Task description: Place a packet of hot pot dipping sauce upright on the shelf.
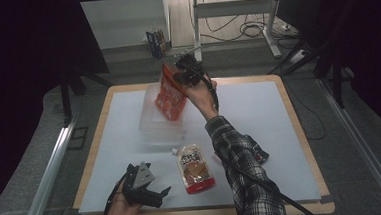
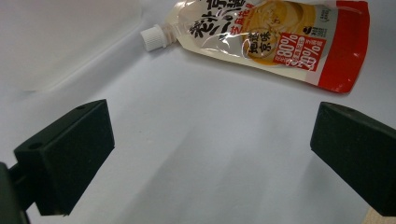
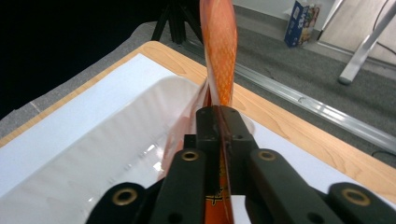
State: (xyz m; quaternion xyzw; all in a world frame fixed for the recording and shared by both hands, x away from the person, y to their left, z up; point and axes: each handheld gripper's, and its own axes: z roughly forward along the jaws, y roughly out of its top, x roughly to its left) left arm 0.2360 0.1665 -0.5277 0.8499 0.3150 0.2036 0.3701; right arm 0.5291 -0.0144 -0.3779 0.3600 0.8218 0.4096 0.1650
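My right gripper [image 1: 186, 73] is shut on the top edge of an orange-red pouch [image 1: 171, 96], which hangs tilted over a clear plastic container [image 1: 152, 126] at the table's back centre. In the right gripper view the jaws [image 3: 219, 115] pinch the pouch [image 3: 219, 51] edge-on above the container [image 3: 93, 154]. My left gripper [image 1: 158, 183] rests near the front left edge, open, nothing between its jaws [image 2: 212, 149]. A white and red spout pouch [image 1: 196, 168] lies flat on the mat just beyond it, its cap [image 2: 153, 37] pointing toward the container [image 2: 56, 42].
A small dark packet [image 1: 259, 156] lies to the right of the person's plaid sleeve. The white mat [image 1: 259, 113] covers a wooden table with a raised rim [image 1: 300, 126]. A blue box [image 1: 155, 42] stands on the floor beyond the table.
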